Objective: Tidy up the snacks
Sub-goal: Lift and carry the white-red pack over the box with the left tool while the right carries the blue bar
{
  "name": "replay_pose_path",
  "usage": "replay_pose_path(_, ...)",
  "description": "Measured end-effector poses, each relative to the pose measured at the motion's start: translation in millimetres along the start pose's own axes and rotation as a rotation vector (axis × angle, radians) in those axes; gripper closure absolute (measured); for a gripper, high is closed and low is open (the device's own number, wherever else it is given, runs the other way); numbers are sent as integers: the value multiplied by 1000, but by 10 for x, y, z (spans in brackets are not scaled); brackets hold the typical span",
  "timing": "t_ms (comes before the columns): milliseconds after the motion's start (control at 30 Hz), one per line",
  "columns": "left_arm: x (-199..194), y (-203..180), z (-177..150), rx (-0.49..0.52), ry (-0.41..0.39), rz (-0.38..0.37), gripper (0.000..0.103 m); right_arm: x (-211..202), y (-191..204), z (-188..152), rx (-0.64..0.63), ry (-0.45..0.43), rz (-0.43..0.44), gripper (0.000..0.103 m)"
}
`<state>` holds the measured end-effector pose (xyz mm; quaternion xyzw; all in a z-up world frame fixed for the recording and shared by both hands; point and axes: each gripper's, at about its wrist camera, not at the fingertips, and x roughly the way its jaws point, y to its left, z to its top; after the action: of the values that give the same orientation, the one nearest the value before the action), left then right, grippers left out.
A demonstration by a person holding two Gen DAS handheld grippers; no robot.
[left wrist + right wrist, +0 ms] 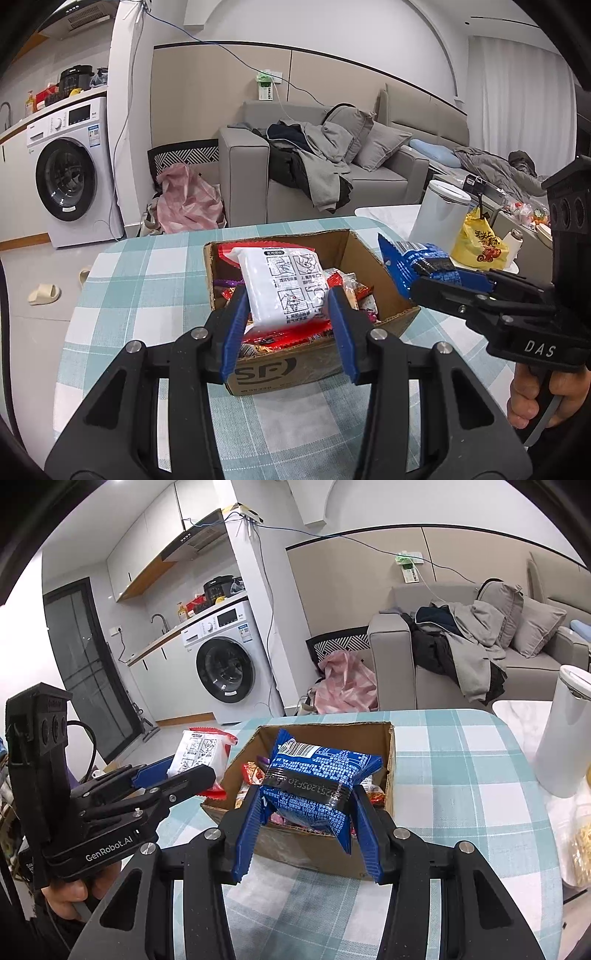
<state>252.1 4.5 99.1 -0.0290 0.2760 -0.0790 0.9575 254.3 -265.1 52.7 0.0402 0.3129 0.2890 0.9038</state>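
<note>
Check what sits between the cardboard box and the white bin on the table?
Bare checked tablecloth only: nothing lies between the cardboard box and the white bin. Clearest in the right wrist view.

Room: white washing machine (68, 173) sitting under a counter at left; grey sofa (332, 173) carrying heaped clothes and cushions; pale tiled floor (33, 258) lying bare but for a slipper (44, 294); sheer curtain (517, 85) glowing with daylight; checked tablecloth (147, 266) covering the table.
</note>
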Motion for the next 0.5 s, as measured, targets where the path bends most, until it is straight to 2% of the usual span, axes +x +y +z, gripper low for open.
replay_pose_path(500,185,135,173,-7,15,25,62,-102,-23,496,-38,-8,-15,55)
